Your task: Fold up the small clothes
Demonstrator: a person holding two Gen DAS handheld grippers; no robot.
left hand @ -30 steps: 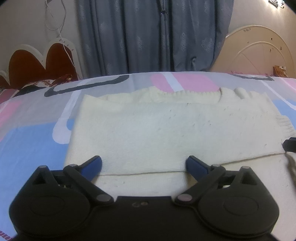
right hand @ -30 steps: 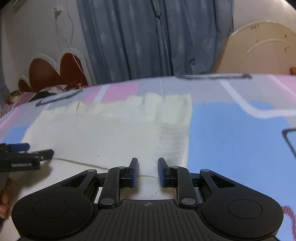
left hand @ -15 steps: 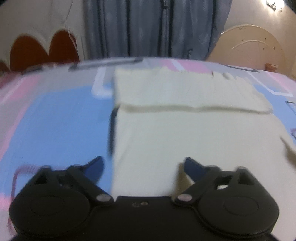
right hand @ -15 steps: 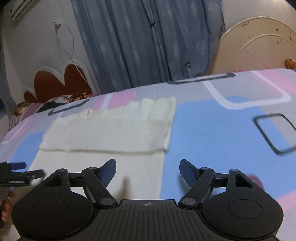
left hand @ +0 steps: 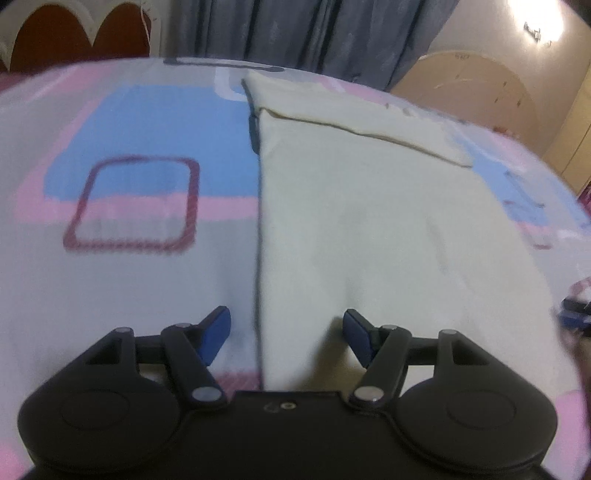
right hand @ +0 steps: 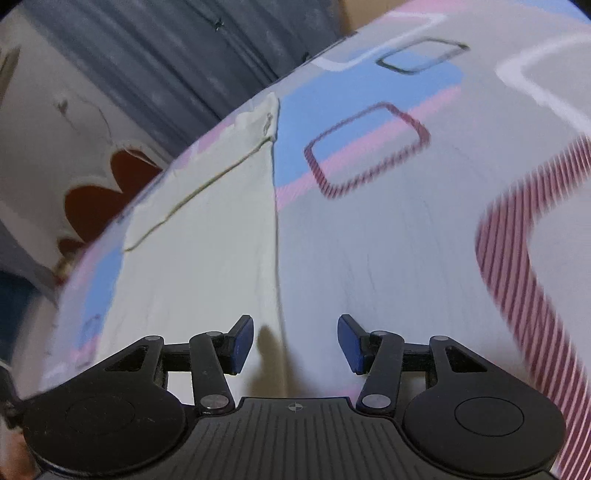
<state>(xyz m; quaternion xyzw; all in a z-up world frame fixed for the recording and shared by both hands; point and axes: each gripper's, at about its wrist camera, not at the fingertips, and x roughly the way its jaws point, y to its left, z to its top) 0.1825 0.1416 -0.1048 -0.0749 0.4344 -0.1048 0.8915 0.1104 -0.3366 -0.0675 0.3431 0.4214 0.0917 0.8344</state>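
Grey curtains (left hand: 295,33) hang behind a bed (left hand: 140,110) spread with a sheet of blue, pink and grey blocks. On it lies a cream knitted garment (left hand: 369,206), flat, its far part folded over. Both tools have just been closing yet stand apart: the left tool (left hand: 286,332) straddles the garment's left edge, the right tool (right hand: 295,343) its right edge, apparently gripping nothing.
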